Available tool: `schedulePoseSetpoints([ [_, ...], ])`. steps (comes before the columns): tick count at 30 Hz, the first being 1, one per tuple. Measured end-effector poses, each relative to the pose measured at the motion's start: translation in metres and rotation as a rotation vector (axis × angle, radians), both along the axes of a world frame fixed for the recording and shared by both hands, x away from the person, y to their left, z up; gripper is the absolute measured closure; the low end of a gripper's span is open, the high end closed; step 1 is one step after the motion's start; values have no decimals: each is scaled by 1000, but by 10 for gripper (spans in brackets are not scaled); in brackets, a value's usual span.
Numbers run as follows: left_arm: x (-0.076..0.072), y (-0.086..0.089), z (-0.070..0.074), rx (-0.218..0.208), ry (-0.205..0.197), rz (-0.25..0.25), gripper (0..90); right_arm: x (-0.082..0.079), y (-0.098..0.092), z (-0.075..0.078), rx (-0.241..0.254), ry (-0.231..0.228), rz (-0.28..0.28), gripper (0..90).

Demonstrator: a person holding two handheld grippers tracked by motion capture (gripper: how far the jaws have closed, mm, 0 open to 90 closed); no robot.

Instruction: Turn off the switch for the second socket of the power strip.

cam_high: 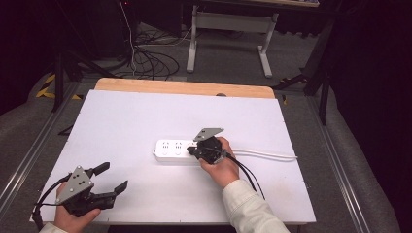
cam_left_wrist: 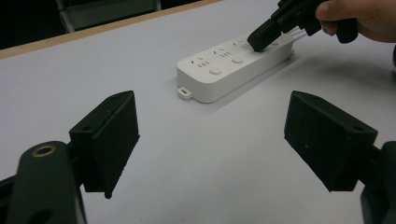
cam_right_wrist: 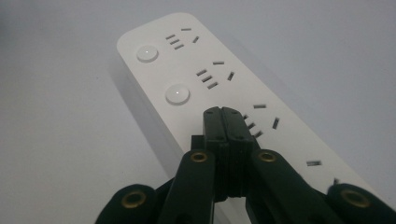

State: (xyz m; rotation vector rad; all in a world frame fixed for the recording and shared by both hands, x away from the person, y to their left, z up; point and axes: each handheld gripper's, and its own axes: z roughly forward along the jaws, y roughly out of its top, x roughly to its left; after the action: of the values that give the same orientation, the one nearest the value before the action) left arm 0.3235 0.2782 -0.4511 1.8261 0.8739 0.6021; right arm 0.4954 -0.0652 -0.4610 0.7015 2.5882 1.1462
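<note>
A white power strip lies flat near the middle of the white counter, its cord running off to the right. The right gripper, jaws pressed together with nothing between them, has its tips down on the strip's top beside the third socket group, past two round buttons. The left gripper hangs near the counter's front left corner, jaws spread wide and empty, well apart from the strip.
</note>
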Motion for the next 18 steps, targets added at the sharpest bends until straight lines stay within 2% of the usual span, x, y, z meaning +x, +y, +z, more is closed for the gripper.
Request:
schedulePoseSetpoints([
  [3,0,0,0,2,-2,0,183,0,0,0,-5,0,-4,900],
  [7,0,0,0,-1,1,0,183,-2,-1,0,-26,-23,-25,900],
  [18,1,0,0,8,-2,-3,183,-3,-2,-1,-19,-26,-26,900],
])
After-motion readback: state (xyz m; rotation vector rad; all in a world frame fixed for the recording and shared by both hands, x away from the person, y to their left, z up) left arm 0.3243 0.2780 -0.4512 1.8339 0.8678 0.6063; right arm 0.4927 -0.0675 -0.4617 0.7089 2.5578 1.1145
